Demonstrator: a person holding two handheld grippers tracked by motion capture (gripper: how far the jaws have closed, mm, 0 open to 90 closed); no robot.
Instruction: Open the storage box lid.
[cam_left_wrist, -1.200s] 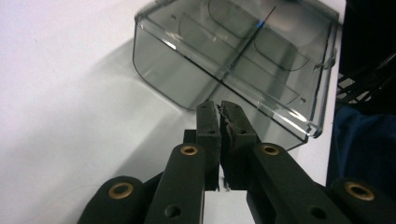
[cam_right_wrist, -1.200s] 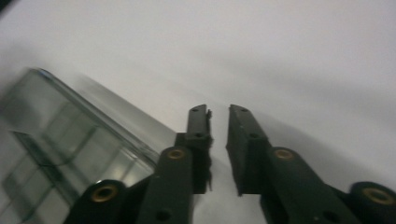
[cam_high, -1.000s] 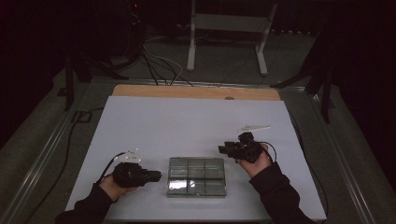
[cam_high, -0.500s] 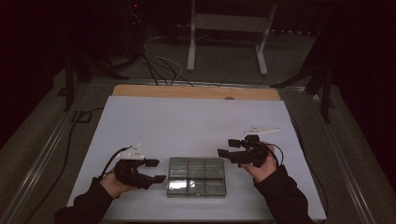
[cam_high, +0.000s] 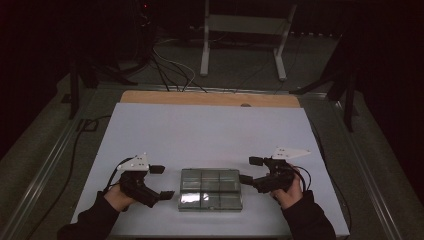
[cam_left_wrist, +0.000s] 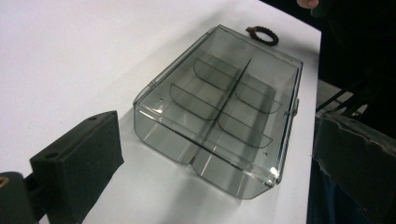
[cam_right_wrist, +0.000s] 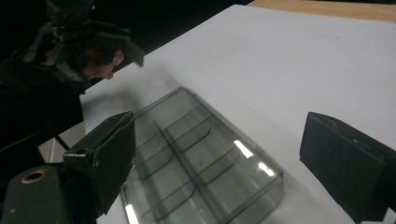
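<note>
Having drawn back from the two short ends of the clear plastic box (cam_high: 211, 188) since a second ago, with the right hand (cam_high: 287, 192) shifted outward toward the table's right edge and the left hand (cam_high: 119, 196) staying near its earlier spot. Jaws on both sides having just been opening, with nothing between them.

Now hovering just left of the box: the left gripper (cam_high: 162, 182), jaws standing wide apart, pointing toward the box's left end without touching it. In the left gripper view, framing the box (cam_left_wrist: 219, 112) between the two black jaws, a clear gap of white table (cam_left_wrist: 70, 51) on each side. Hovering just right of the box: the right gripper (cam_high: 250, 170), jaws also spread wide, clear of the box's right end. In the right gripper view, looking along the box (cam_right_wrist: 196, 158) lengthwise, with the left gripper (cam_right_wrist: 88, 35) seen farther off past its far end.

Lying flat near the front edge of the white table (cam_high: 210, 130), between the two hands: the box, lid closed, divided inside into six compartments by one long wall and curved cross walls. Resting on the table just beyond the box's far end in the left gripper view: a small dark ring (cam_left_wrist: 262, 35).
</note>
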